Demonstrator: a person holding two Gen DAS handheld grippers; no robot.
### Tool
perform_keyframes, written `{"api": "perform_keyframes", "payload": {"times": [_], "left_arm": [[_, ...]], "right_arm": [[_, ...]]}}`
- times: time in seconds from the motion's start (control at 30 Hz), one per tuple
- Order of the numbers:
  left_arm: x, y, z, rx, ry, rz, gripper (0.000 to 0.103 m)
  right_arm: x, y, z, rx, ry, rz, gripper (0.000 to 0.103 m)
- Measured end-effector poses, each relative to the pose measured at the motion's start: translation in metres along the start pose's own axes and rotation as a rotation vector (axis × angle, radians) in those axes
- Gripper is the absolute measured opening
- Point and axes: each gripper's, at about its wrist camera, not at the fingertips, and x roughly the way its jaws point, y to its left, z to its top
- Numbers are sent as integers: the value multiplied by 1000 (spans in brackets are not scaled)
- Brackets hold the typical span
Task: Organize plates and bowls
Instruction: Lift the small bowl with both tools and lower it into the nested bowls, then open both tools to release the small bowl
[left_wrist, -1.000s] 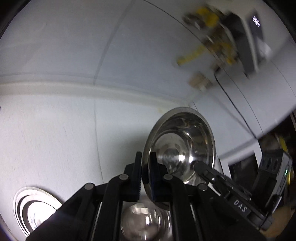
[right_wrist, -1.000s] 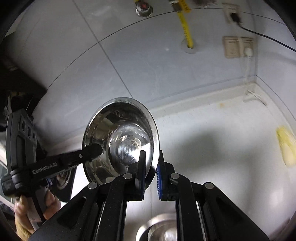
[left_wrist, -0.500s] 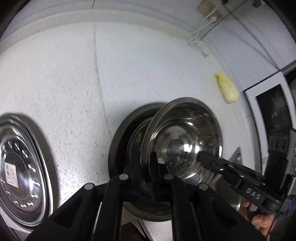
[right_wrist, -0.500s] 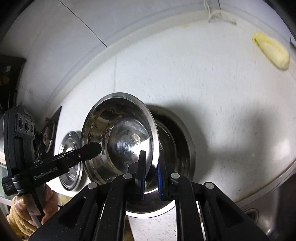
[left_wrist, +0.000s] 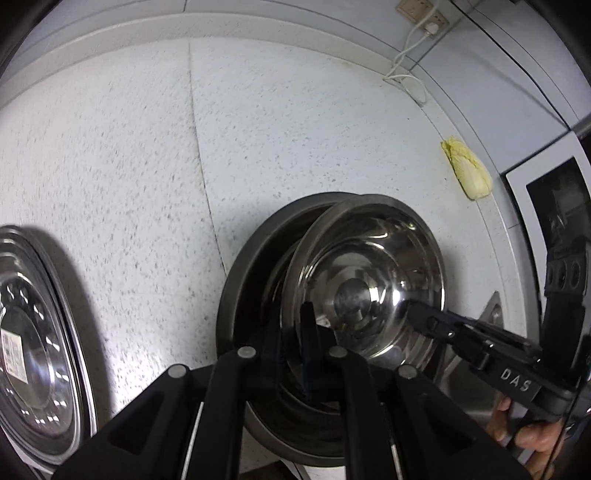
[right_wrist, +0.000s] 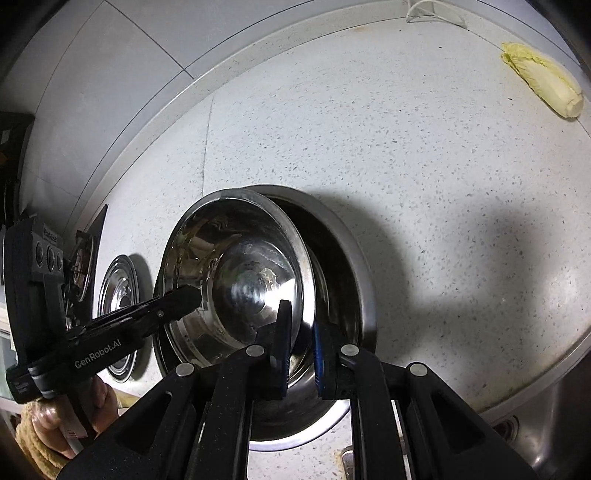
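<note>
A shiny steel bowl (left_wrist: 369, 280) is held tilted between both grippers, just above a larger steel bowl (left_wrist: 251, 295) that stands on the speckled counter. My left gripper (left_wrist: 295, 328) is shut on the bowl's near left rim. My right gripper (right_wrist: 301, 332) pinches the opposite rim, with a small gap showing at its blue pads. In the right wrist view the held bowl (right_wrist: 236, 273) covers most of the larger bowl (right_wrist: 351, 280). A stack of steel plates (left_wrist: 33, 347) lies to the left; it also shows in the right wrist view (right_wrist: 118, 295).
A yellow-green cabbage (left_wrist: 467, 171) lies near the wall at the back right, also in the right wrist view (right_wrist: 543, 85). A wall socket with a white cable (left_wrist: 410, 70) is behind. A sink edge (right_wrist: 546, 424) is at the lower right.
Both grippers carried the bowl down from up by the wall to the counter. It now hangs lower, partly inside the larger bowl. The right pads have parted slightly.
</note>
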Motion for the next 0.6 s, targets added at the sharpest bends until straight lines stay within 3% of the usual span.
{"api": "perform_keyframes", "payload": {"times": [0.5,0.6], "left_arm": [[-10,1,-2,60,-21,19,10],[-21,-2,-2,101,-67,45,10]], "right_arm": [[-3,14,-1,-15,-57,-51,10],[-12,17,-1,-22,-86,-52,10]]}}
